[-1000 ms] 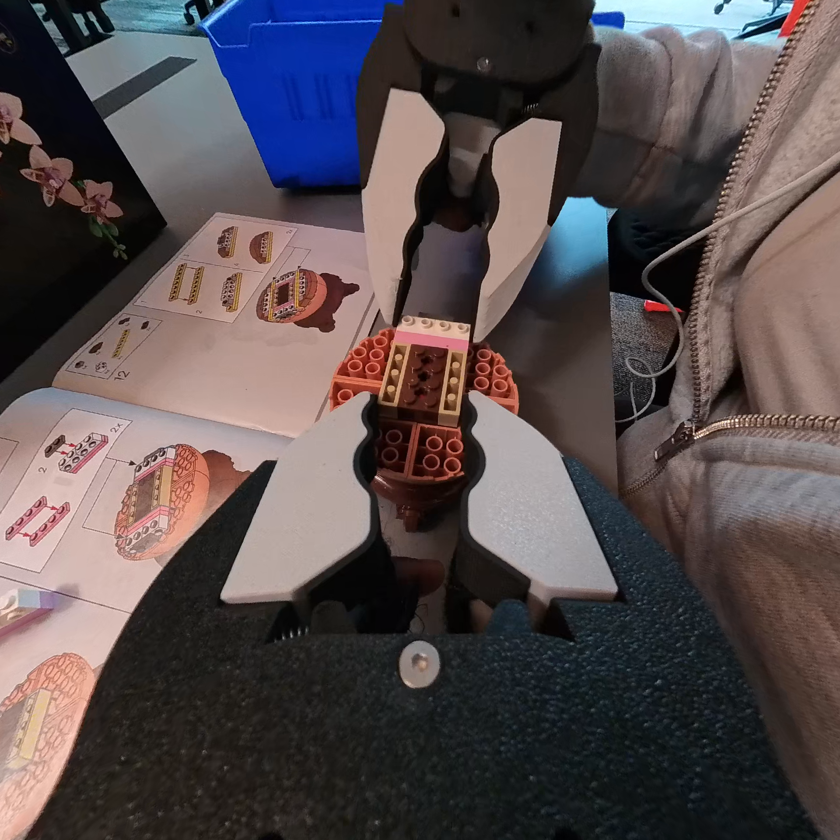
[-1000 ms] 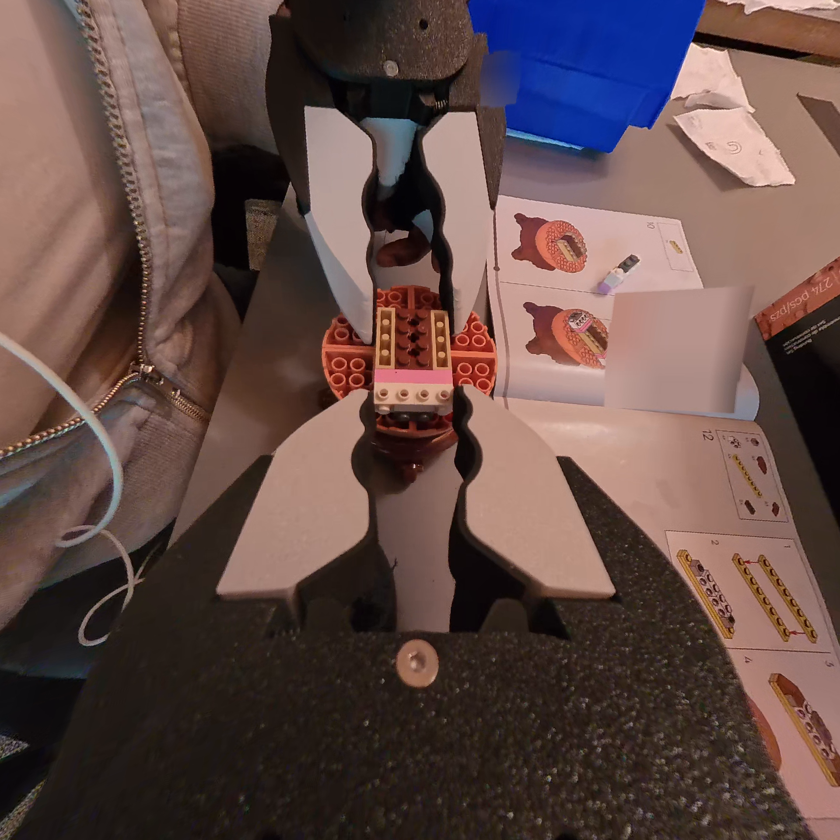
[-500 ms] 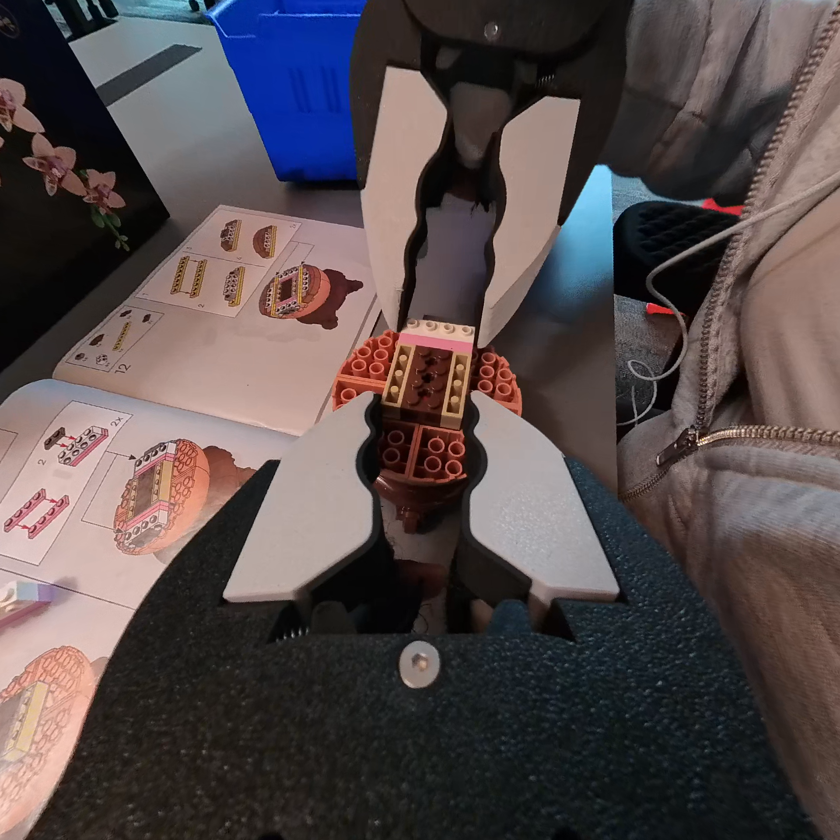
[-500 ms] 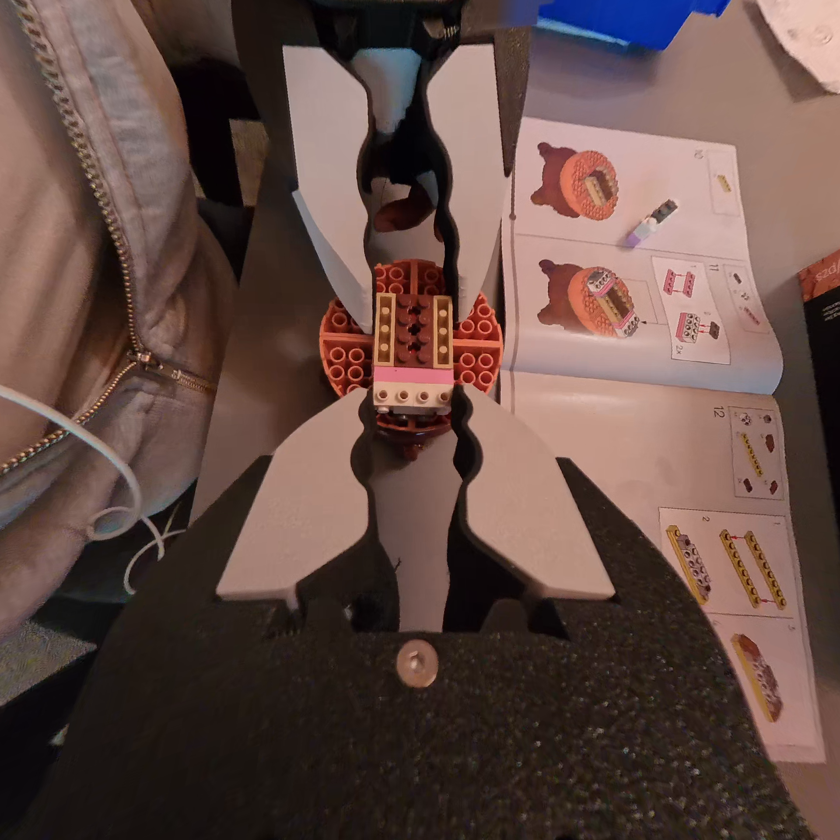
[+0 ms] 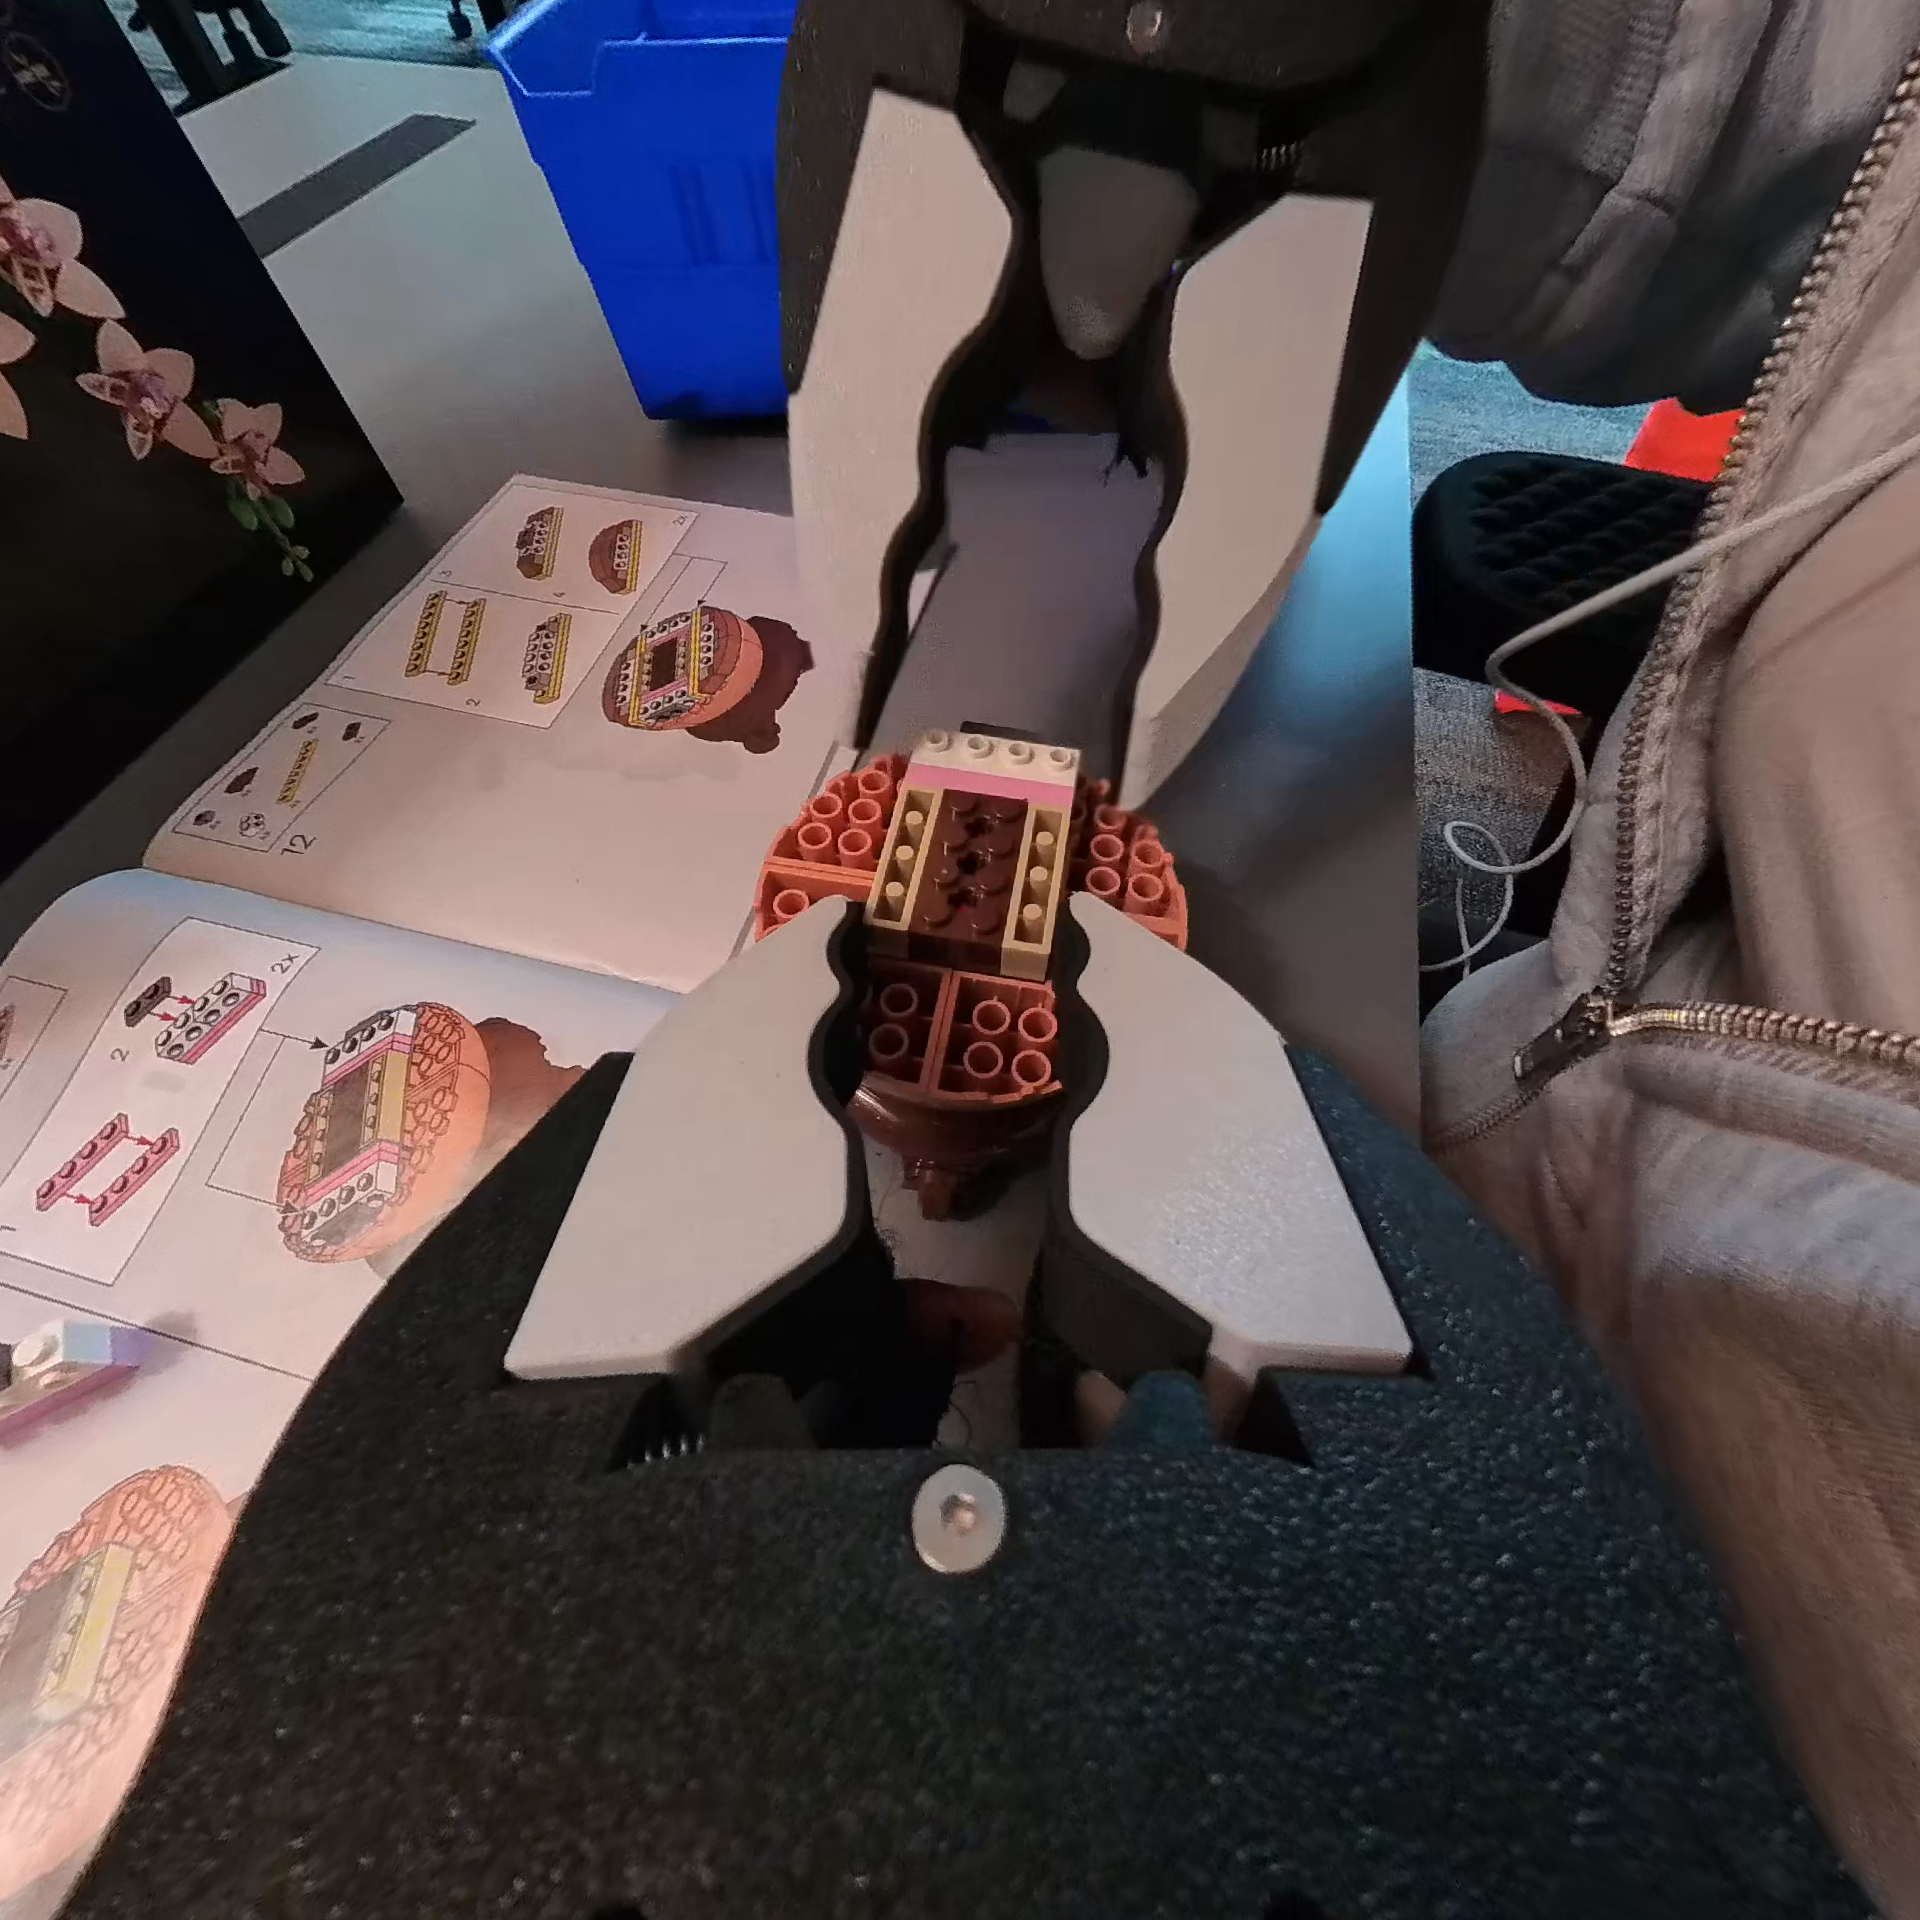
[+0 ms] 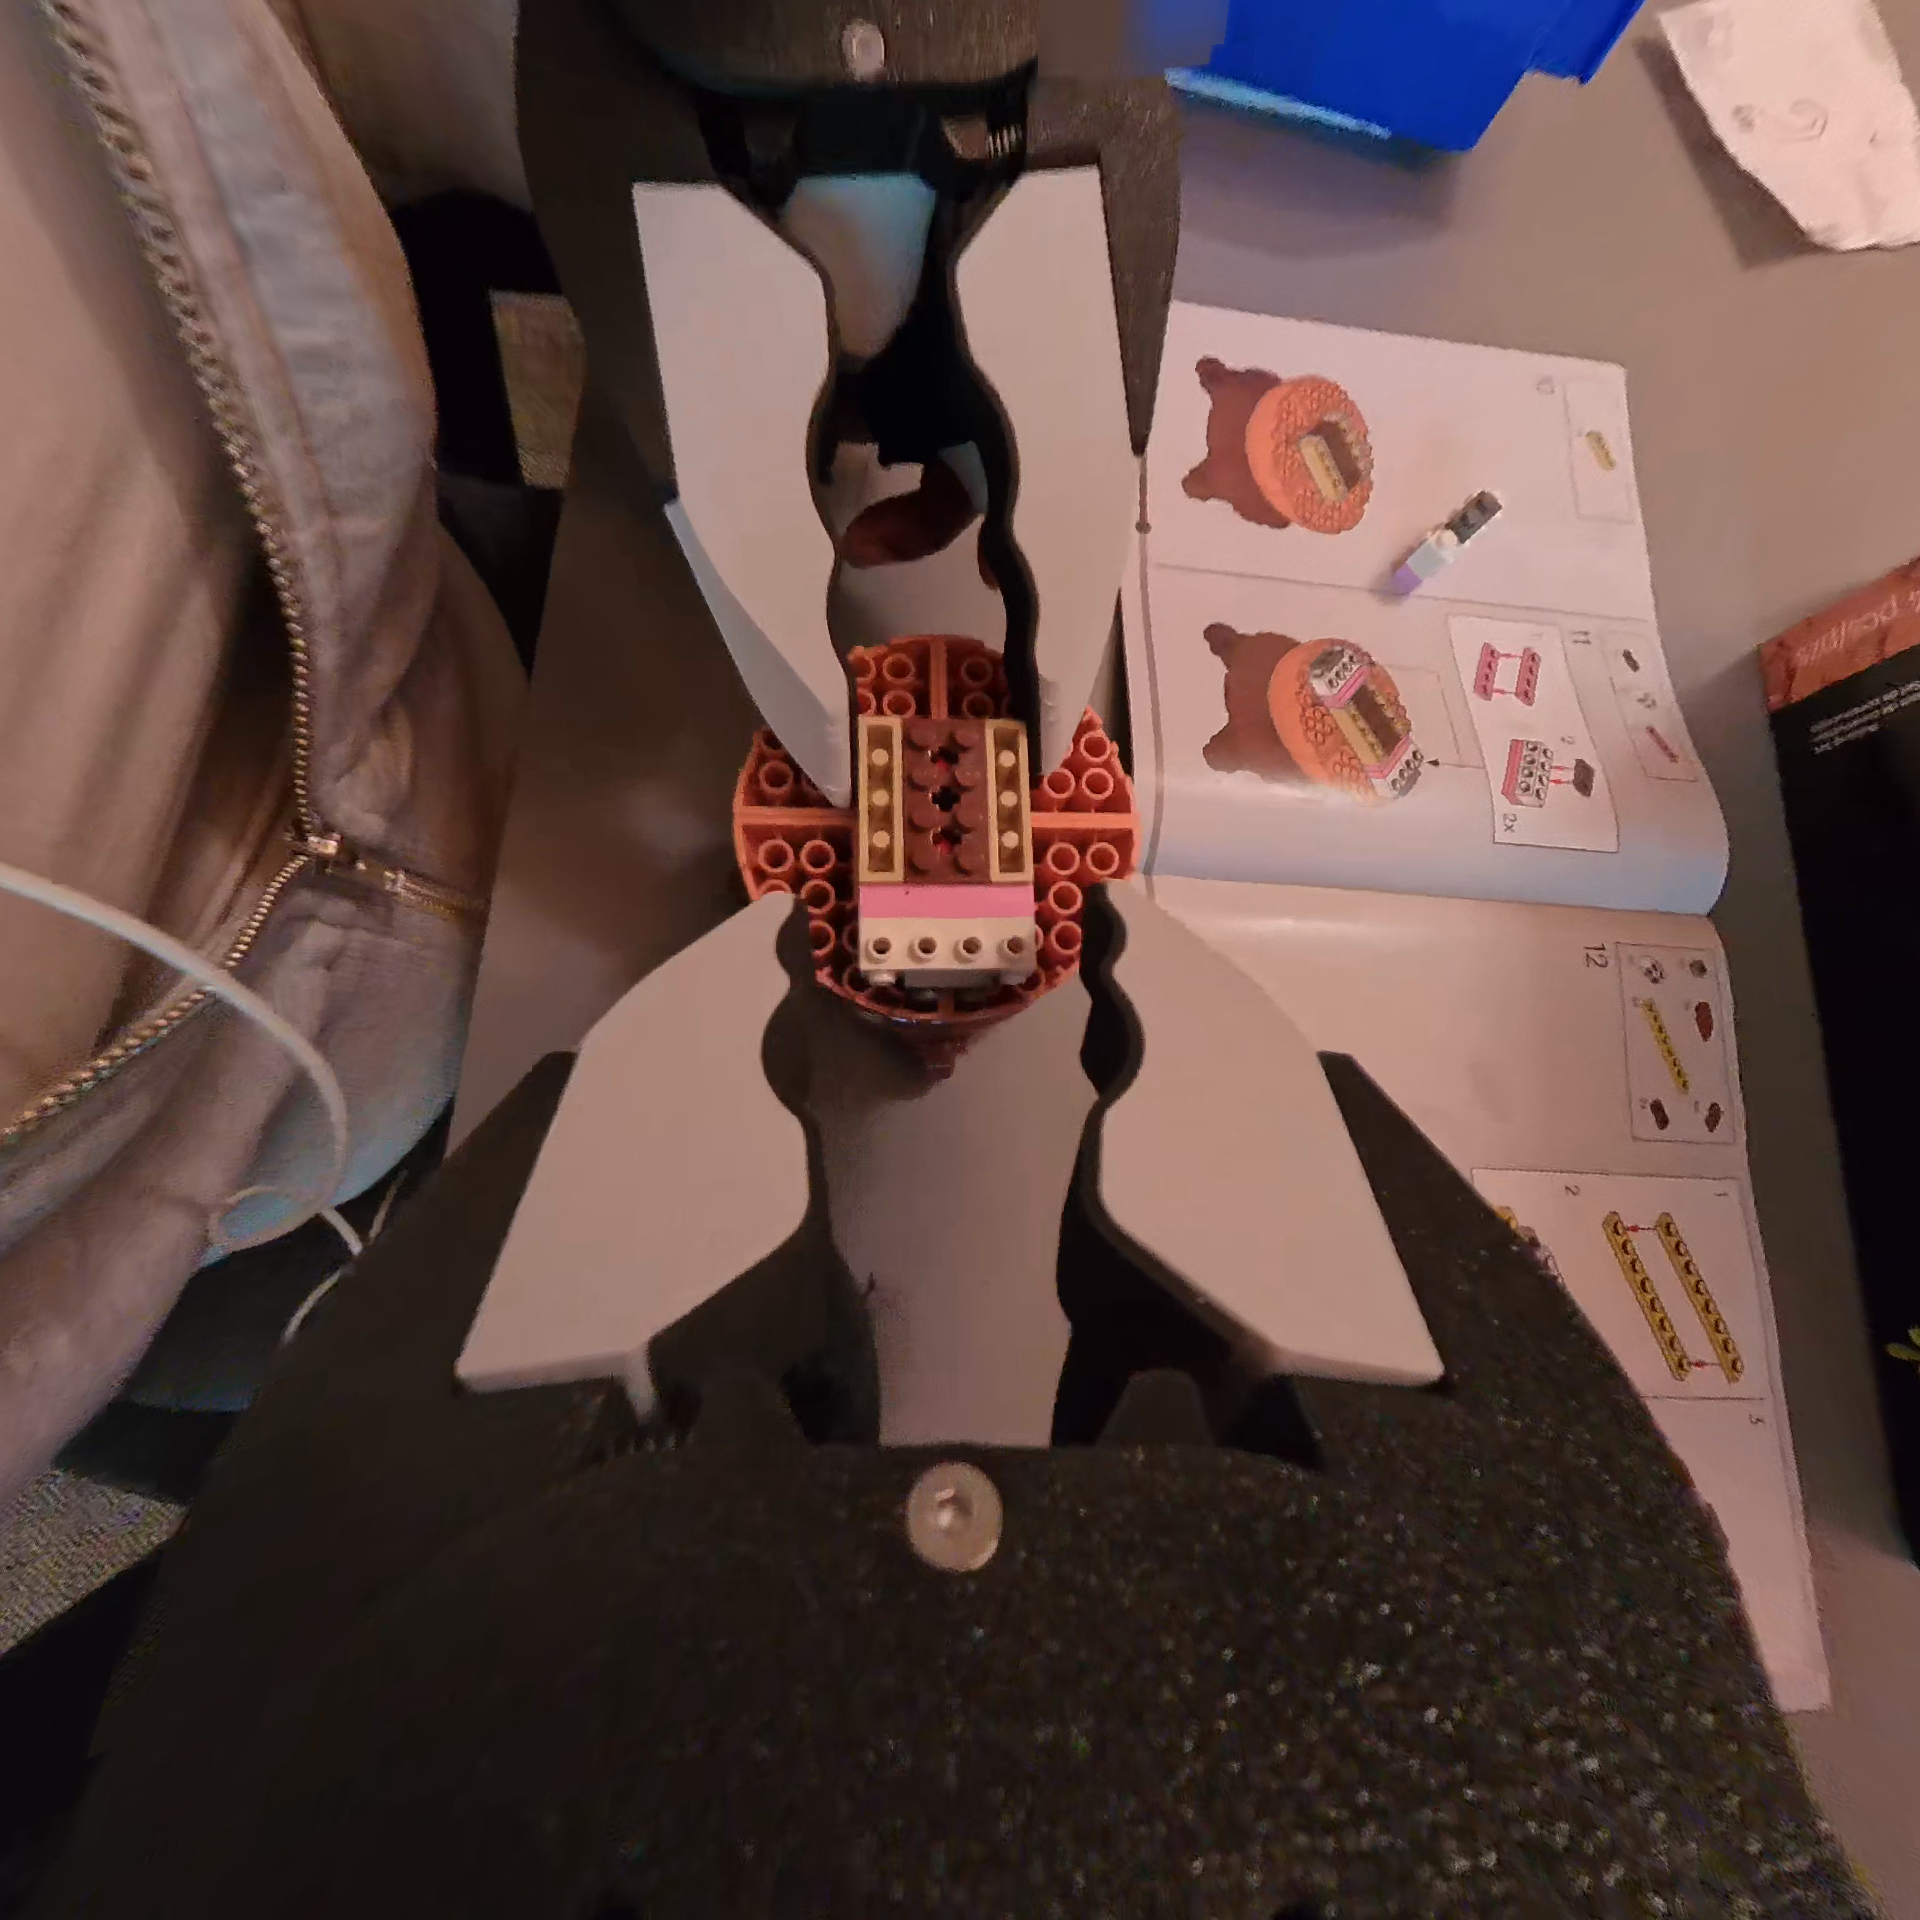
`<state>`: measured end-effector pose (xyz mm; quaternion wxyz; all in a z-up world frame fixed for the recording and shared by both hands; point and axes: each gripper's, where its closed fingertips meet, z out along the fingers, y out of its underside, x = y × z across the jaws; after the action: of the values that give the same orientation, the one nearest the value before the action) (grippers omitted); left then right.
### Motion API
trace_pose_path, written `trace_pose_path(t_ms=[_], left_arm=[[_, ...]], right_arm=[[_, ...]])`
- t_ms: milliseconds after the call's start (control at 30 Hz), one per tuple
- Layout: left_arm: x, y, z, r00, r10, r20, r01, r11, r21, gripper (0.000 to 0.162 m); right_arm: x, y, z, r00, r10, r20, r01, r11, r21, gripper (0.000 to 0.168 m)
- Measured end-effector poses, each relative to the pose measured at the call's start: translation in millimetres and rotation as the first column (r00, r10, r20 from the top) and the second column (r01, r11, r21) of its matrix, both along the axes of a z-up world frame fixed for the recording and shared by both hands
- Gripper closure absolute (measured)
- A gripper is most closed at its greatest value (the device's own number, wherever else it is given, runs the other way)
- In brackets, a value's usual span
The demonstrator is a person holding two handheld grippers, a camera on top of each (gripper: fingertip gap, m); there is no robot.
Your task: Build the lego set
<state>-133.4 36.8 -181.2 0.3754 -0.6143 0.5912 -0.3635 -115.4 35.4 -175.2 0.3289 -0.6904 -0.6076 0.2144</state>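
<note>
Model (image 5: 971, 904) clamped between left gripper (image 5: 961, 940) jaws at near end. Right gripper (image 6: 940, 925) jaws apart, flanking white-pink end. Manual (image 5: 499, 790) beside, on surface (image 6: 1351, 249).

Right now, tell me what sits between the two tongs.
The round lego build sits between them. In the left wrist view, the left tongs grip its near end, and the right tongs hover open just past its far end, by the pink-and-white block.
</note>
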Motion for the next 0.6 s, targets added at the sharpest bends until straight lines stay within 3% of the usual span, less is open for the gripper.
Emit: trace_pose_path(t_ms=[67, 167, 433, 600], left_arm=[[0.1, 0.0, 0.0, 1.000, -0.001, 0.000, 0.001, 1.000, 0.004, 0.128], [0.1, 0.0, 0.0, 1.000, -0.001, 0.007, 0.001, 1.000, 0.003, 0.128], [0.1, 0.9, 0.1, 0.999, 0.010, 0.047, -0.010, 1.000, -0.004, 0.128], [0.1, 1.1, 0.3, 0.998, 0.005, 0.065, -0.004, 1.000, -0.014, 0.129]], right_arm=[[1.6, 1.3, 7.4, 1.000, -0.009, -0.029, 0.009, 1.000, -0.012, 0.120], [7.4, 6.2, 19.1, 0.998, -0.015, -0.058, 0.014, 1.000, -0.009, 0.163], [0.1, 1.3, -1.5, 0.998, -0.007, 0.057, 0.016, 0.989, -0.149, 0.168], [-2.8, 3.0, -1.8, 0.993, -0.007, 0.121, 0.024, 0.991, -0.133, 0.168]])
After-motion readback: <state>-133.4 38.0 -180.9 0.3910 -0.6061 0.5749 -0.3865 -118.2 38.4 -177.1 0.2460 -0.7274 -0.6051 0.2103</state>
